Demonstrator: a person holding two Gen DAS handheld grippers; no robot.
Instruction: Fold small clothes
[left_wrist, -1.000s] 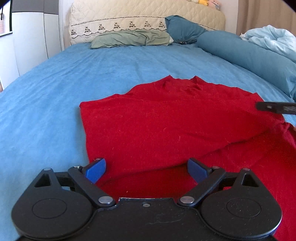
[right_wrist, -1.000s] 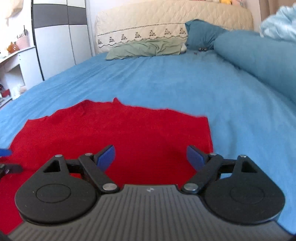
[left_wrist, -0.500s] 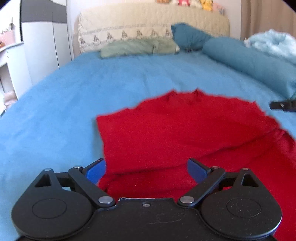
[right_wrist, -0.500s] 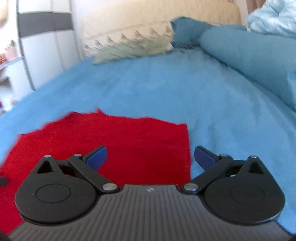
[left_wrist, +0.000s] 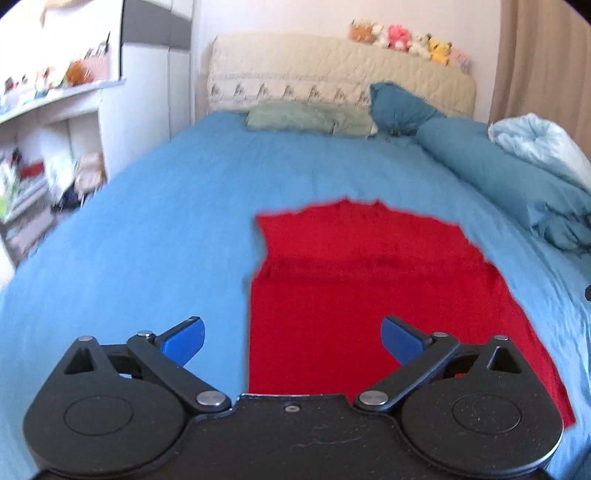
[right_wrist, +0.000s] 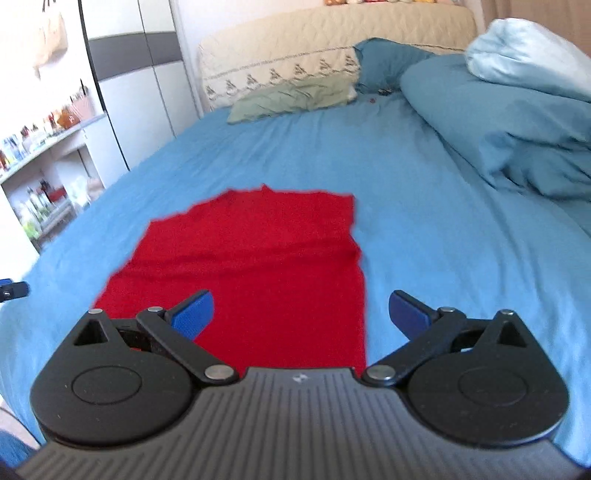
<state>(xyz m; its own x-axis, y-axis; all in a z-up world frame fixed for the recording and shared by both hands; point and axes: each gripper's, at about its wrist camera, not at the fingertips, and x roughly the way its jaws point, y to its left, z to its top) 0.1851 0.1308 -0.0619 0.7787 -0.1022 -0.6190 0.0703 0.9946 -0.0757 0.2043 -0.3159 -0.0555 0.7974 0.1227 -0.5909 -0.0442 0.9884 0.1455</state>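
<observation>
Red garment (left_wrist: 362, 295) lying flat on blue bed sheet (left_wrist: 147, 240), w/ a fold ridge across its upper part. L gripper (left_wrist: 291, 338) jaws have just been widening, nothing btwn them. R gripper (right_wrist: 301, 314) gaping too, empty, hovering over the garment's right edge.

My left tongs (left_wrist: 291, 338) are black with blue pads and silver screws. My right tongs (right_wrist: 301, 310) match, on a ribbed grey body.

Home bedroom: bed (left_wrist: 184, 206), pillows (left_wrist: 306, 118), wardrobe (right_wrist: 147, 74).
</observation>
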